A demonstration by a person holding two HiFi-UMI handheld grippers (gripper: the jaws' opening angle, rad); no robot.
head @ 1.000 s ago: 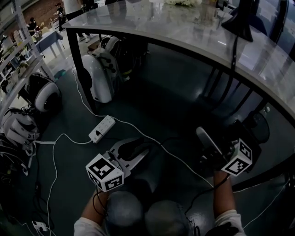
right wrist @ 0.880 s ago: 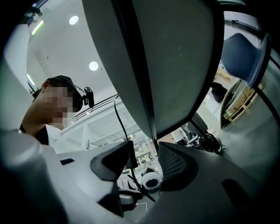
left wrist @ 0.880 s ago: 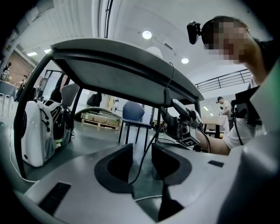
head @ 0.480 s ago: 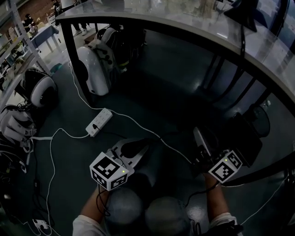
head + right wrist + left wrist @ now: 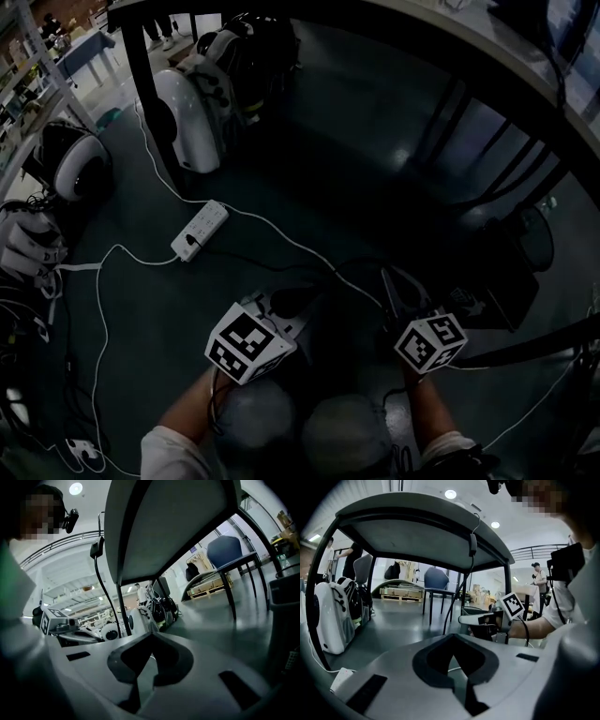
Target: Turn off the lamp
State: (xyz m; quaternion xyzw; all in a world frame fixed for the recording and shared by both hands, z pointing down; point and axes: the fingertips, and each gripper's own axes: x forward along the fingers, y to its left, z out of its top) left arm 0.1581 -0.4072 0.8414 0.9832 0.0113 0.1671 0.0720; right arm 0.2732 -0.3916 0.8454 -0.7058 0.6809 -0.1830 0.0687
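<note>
Bottom middle of the head view, the left gripper [image 5: 298, 300] and right gripper [image 5: 392, 281] are squeezing shut on nothing. The lamp is not showing. What is likely its cord switch [image 5: 472, 544] is dangling upper middle in the left gripper view, needing a slow reach up.

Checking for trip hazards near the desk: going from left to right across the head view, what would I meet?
In order: round white and black device → white power strip → left gripper, jaws shut → right gripper, jaws shut.
</note>
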